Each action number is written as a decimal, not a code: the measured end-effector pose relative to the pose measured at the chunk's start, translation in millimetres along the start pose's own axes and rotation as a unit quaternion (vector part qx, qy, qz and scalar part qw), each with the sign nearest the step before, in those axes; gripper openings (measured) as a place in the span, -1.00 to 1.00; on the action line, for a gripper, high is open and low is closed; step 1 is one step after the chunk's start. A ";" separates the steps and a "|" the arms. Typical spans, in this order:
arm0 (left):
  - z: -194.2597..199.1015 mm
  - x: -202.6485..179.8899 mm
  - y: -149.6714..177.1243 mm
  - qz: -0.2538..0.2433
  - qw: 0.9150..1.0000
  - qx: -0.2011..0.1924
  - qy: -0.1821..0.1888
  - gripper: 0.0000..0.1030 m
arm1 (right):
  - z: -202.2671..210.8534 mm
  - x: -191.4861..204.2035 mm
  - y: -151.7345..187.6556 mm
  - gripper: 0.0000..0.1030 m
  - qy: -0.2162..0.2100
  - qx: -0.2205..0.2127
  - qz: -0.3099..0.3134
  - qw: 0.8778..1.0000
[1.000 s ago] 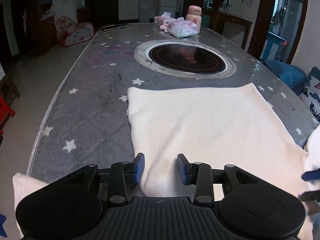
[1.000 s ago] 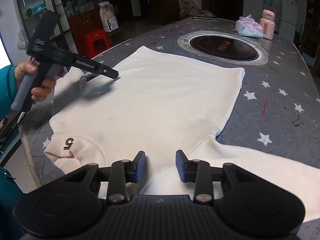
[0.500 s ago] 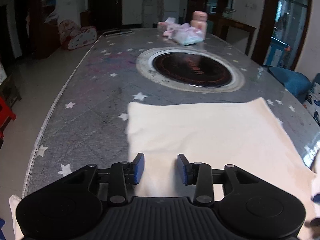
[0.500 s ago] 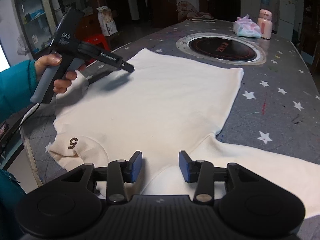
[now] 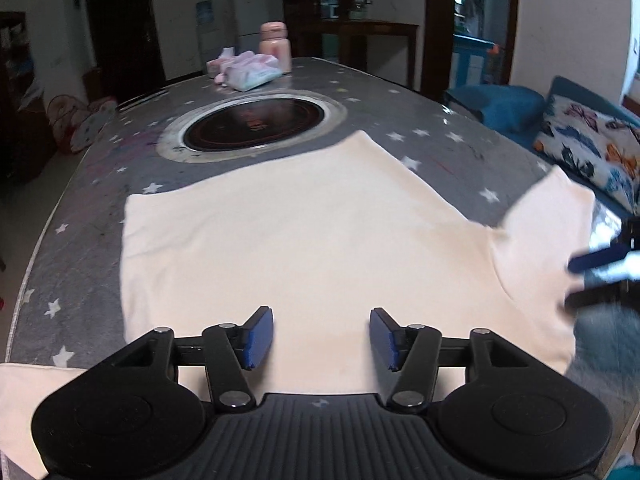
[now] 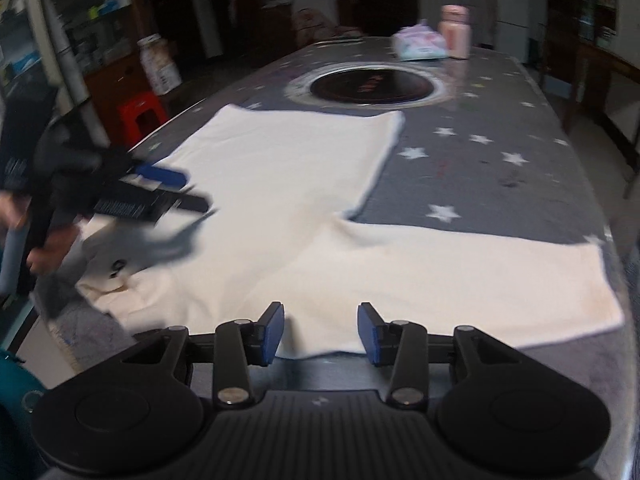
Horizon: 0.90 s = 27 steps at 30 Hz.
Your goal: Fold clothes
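A cream long-sleeved shirt (image 5: 304, 232) lies flat on the grey star-patterned table (image 5: 100, 184). My left gripper (image 5: 321, 338) is open and empty, hovering over the shirt's near edge. My right gripper (image 6: 320, 334) is open and empty over the shirt's near edge, where the right sleeve (image 6: 460, 276) stretches out to the right. The shirt body (image 6: 280, 176) runs towards the hob. The left gripper also shows in the right wrist view (image 6: 168, 188), over the shirt's left side. The right gripper shows blurred in the left wrist view (image 5: 596, 264), beside a sleeve (image 5: 548, 220).
A round black hob (image 5: 254, 126) is set in the table beyond the shirt. A pink bottle (image 5: 274, 44) and a tissue pack (image 5: 250, 72) stand at the far end. A blue sofa with a patterned cushion (image 5: 592, 148) is to the right. A red stool (image 6: 140, 116) stands left.
Both grippers have swung and shifted; the left now looks more to the right over the shirt, and the right has pulled back towards the sleeve side. Both stay open.
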<state>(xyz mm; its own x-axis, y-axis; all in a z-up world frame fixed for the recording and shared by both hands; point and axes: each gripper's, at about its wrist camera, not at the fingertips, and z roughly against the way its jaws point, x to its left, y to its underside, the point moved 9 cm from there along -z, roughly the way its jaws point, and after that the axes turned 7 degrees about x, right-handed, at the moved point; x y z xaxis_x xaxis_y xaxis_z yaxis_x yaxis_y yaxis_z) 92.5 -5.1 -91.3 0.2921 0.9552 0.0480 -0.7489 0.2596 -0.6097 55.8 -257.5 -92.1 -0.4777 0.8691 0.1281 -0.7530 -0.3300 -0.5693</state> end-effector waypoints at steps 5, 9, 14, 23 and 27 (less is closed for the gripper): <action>-5.0 -1.4 0.1 0.007 1.000 0.001 0.002 0.18 | 11.4 -54.9 2.7 -0.21 0.070 -0.014 -0.056 0.996; -7.1 -3.6 -1.0 0.005 1.000 -0.001 0.000 0.23 | 17.8 -97.8 4.2 -0.21 0.120 -0.022 -0.098 0.988; -8.9 -5.8 -1.8 0.003 1.000 -0.002 -0.002 0.28 | 24.7 -140.7 2.7 -0.19 0.180 -0.036 -0.125 0.975; -10.4 -5.9 -2.3 0.001 1.000 0.002 -0.004 0.33 | 8.2 -176.4 -0.4 -0.19 0.186 -0.031 -0.157 0.969; -12.2 -6.6 -3.8 0.000 1.000 0.005 -0.005 0.37 | 3.8 -169.1 0.2 -0.66 0.169 -0.035 -0.156 0.973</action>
<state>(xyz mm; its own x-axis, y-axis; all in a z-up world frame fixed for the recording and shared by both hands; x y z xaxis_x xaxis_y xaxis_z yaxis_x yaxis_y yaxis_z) 100.6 -14.2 -98.9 0.2865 0.9565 0.0556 -0.7545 0.2610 -0.6022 134.8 -405.9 -110.9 -0.0464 0.9983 0.0358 -0.7995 -0.0156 -0.6004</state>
